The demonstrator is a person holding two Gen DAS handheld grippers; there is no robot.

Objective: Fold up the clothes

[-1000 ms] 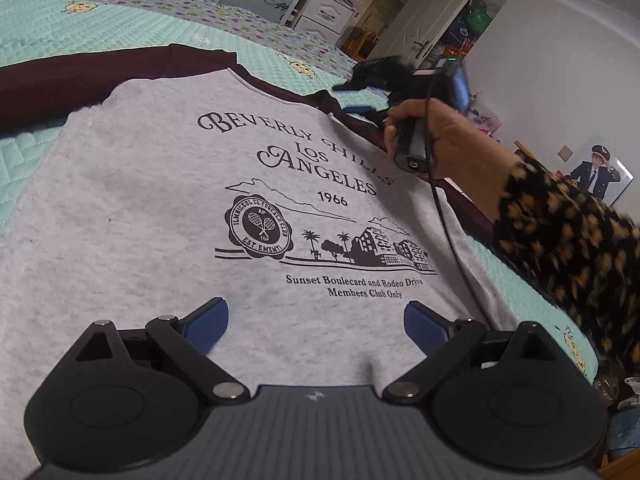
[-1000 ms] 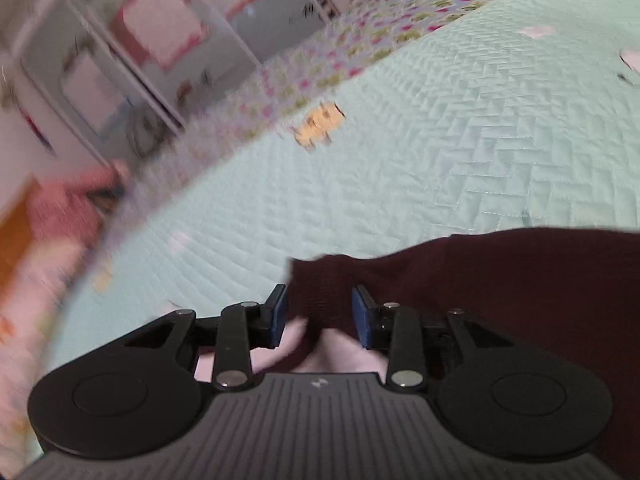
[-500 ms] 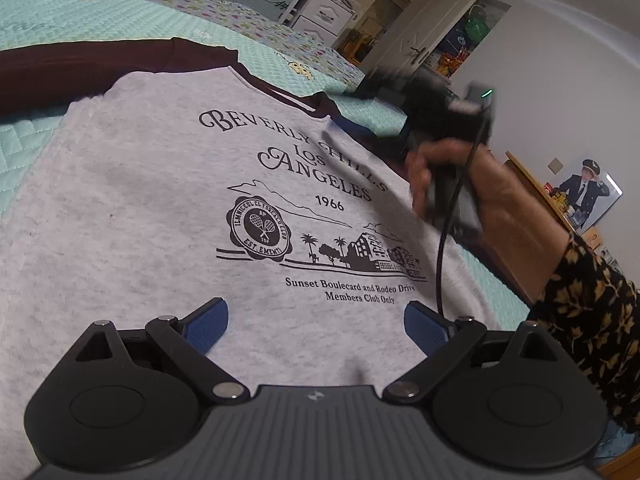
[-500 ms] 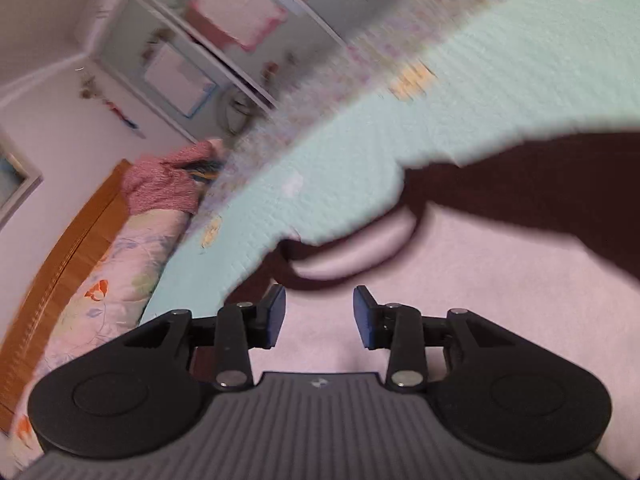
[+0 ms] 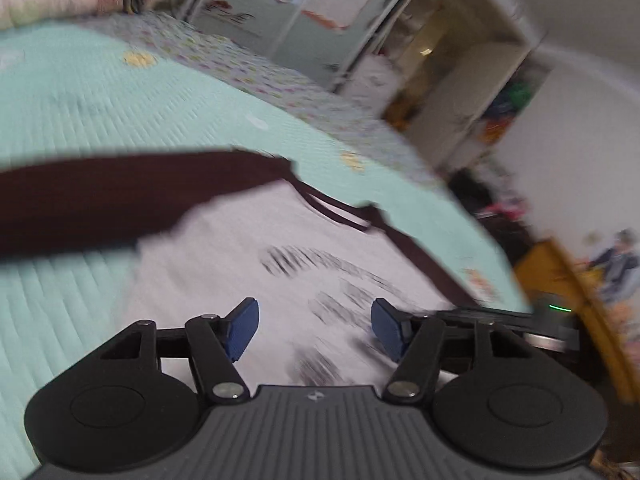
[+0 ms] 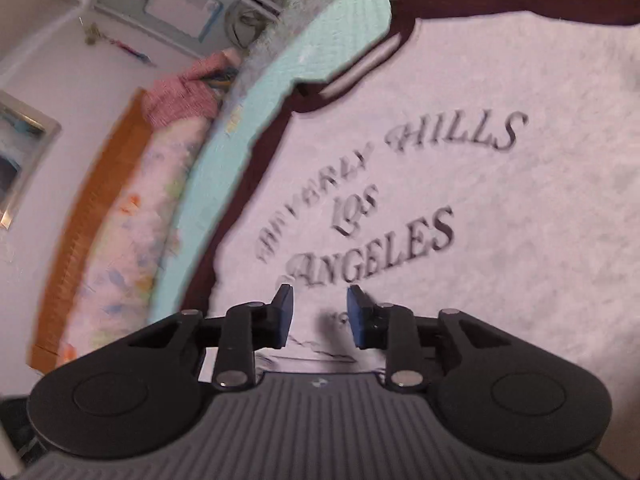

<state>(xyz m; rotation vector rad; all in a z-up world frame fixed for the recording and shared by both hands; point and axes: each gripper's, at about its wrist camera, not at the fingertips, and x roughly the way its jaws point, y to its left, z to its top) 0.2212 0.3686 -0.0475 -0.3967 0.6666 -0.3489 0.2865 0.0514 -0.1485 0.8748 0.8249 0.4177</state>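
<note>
Both my claws hover over the shirt with nothing between their jaws. The left claw (image 5: 314,330) is partly open and closing; the right claw (image 6: 319,317) is narrower and closing too. I judge the fold hasn't begun: this is the approach to a grab point. The shirt (image 6: 500,216) lies flat and face up on the bed (image 5: 100,108), its print just past the right claw, collar farther off. A dark sleeve (image 5: 104,196) stretches far left of the left claw. Next I need a pinch on a sleeve or edge.
</note>
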